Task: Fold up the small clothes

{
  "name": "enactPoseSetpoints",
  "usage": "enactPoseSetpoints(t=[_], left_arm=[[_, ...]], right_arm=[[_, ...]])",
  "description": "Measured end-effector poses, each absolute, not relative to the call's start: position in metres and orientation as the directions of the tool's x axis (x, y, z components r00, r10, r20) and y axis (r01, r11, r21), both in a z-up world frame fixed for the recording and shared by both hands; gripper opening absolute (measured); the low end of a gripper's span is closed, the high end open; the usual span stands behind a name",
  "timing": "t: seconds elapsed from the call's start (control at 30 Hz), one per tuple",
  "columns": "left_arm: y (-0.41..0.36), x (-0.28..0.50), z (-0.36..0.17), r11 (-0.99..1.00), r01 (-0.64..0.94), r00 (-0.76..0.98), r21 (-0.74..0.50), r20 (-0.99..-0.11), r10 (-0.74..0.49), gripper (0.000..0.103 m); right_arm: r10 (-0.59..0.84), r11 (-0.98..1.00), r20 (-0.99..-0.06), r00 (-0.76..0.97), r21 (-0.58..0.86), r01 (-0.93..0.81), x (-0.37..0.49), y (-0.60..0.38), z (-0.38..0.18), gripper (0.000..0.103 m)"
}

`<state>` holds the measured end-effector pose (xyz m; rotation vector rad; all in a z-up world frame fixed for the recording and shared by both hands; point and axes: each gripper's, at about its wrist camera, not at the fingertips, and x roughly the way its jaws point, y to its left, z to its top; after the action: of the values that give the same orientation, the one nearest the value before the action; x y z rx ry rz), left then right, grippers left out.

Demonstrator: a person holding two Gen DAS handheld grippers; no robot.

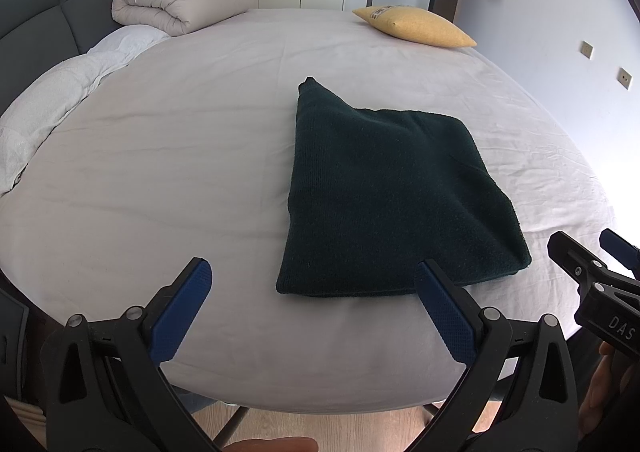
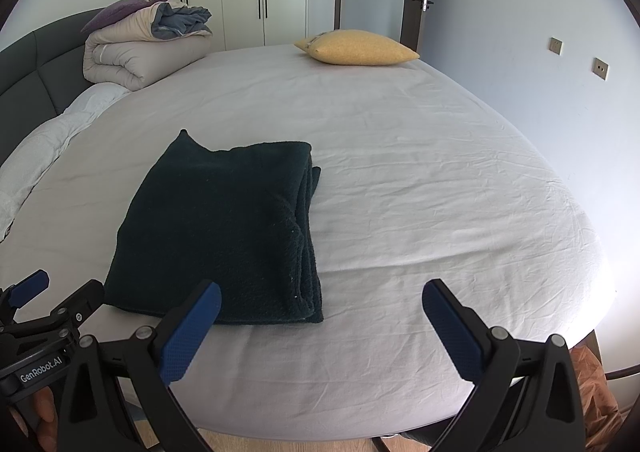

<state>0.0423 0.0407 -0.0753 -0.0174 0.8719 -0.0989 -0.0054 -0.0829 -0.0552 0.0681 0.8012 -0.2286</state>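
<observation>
A dark green knit garment (image 1: pixel 384 196) lies folded into a flat, roughly square stack on the white bed sheet (image 1: pixel 160 172). It also shows in the right wrist view (image 2: pixel 224 228), with its layered edges on the right side. My left gripper (image 1: pixel 316 272) is open and empty, hovering at the bed's near edge; its right finger (image 1: pixel 444 308) overlaps the garment's near edge in view. My right gripper (image 2: pixel 322 296) is open and empty, just right of the garment's near corner. The right gripper also shows in the left wrist view (image 1: pixel 592 252).
A folded beige duvet (image 1: pixel 180 0) with a purple pillow sits at the far left by the grey headboard (image 1: pixel 36 16). A yellow cushion (image 1: pixel 416 26) lies at the far right. A white quilt (image 1: pixel 60 92) runs along the left. Wooden floor (image 1: pixel 320 424) lies below the bed edge.
</observation>
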Motion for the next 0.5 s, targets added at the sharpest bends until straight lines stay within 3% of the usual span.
enactPoseSetpoints(t=[0.5], left_arm=[[0.0421,0.0415,-0.078,0.995,0.08,0.636,-0.061,-0.766,-0.098,0.103]], right_arm=[[-0.175,0.973,-0.72,0.672,-0.024,0.229,-0.0056,-0.0824,-0.0554,0.103]])
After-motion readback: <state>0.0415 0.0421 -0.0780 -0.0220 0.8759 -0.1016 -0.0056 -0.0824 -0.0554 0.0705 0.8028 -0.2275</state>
